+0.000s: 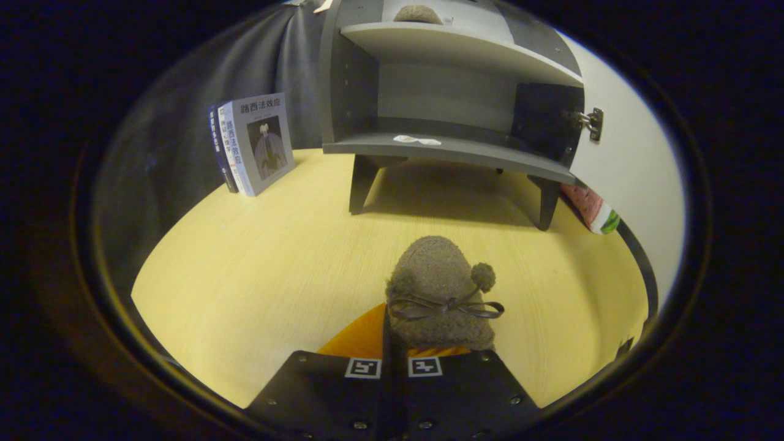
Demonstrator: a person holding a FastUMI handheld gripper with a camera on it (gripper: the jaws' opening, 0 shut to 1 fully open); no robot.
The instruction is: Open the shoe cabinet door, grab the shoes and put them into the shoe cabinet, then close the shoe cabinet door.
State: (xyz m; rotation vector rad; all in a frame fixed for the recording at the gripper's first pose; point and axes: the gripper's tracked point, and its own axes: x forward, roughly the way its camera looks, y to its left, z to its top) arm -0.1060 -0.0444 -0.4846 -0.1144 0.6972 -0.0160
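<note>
- The gripper (392,343) points forward and slightly down over the near edge of the bench (245,275), its two fingers drawn close together with only a thin gap showing between them.
- A fuzzy brown shoe (438,288) sits at the fingers' tips, toe pointing away toward the cabinet (453,86). The fingers reach to its heel end; whether both press on it I cannot tell, since the heel hides the tips.
- The shoe has a thin dark bow (444,307) across its top and a small pompom (483,275) on its right side.
- An orange patch (358,337) shows under the shoe's heel, just left of the fingers; what it belongs to is unclear.
- The cabinet stands at the far edge of the bench on short dark legs, its door (631,153) swung open to the right, with a metal hinge (591,122) showing at the door's inner edge.
- The cabinet's lower shelf (453,150) carries a small white scrap (416,140) near its front edge.
- On the upper shelf (453,46) lies a second fuzzy brown object (418,13), partly cut off, likely another shoe.
- Two books (254,144) stand upright near the far left edge of the bench, left of the cabinet and apart from it.
- A pink and green item (593,209) lies by the cabinet's right leg, under the open door.
</note>
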